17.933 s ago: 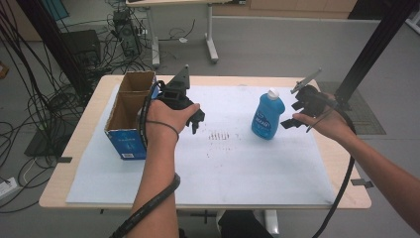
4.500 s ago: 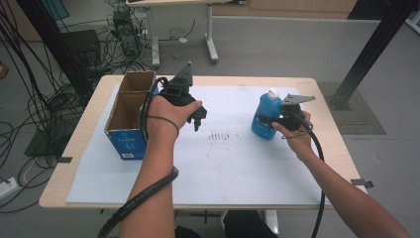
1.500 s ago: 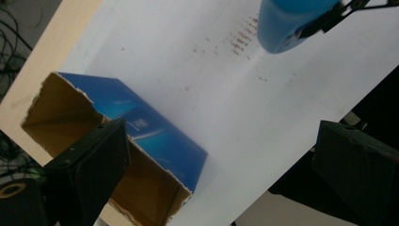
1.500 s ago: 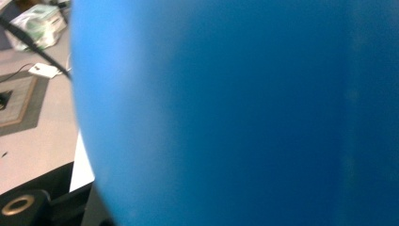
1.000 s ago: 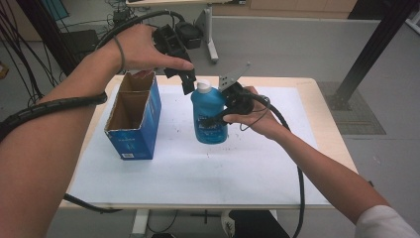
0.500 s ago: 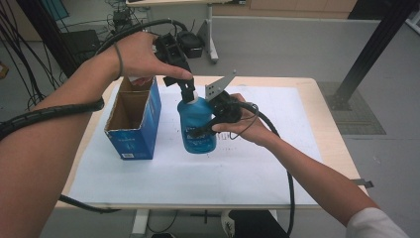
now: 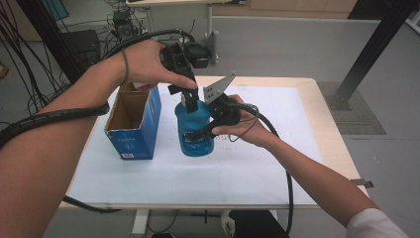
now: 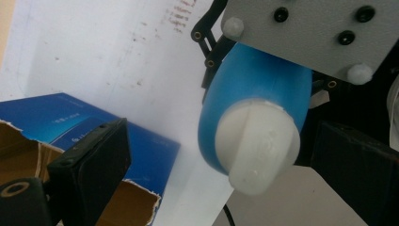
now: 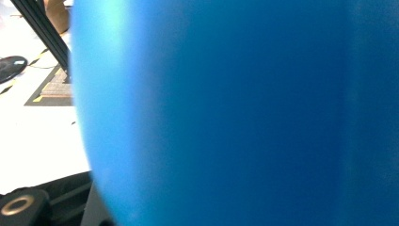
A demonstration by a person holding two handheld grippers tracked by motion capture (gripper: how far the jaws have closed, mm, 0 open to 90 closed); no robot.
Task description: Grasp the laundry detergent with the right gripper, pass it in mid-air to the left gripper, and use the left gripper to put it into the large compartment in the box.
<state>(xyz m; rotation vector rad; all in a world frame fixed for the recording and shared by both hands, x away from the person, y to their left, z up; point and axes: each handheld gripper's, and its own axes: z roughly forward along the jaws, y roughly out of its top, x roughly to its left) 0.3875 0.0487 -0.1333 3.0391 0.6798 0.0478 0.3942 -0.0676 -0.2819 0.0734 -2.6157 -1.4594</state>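
Two tongs attend one blue bottle [image 7: 194,130] beside the box [image 7: 132,121], above the surface [image 7: 247,173]. Right tongs [image 7: 205,130] clamp its smooth, likely slippery body; left tongs [image 7: 190,95] stand open around the white cap [image 8: 258,147], the firmer hold.

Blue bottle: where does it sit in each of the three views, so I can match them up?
High view: bottle at centre, upright, just right of the open box, right tool clamped on its body.
Left gripper view: right of centre, seen from above, white cap nearest the camera.
Right gripper view: its blue wall covers most of the picture.
Shared landmark: the white sheet under it.
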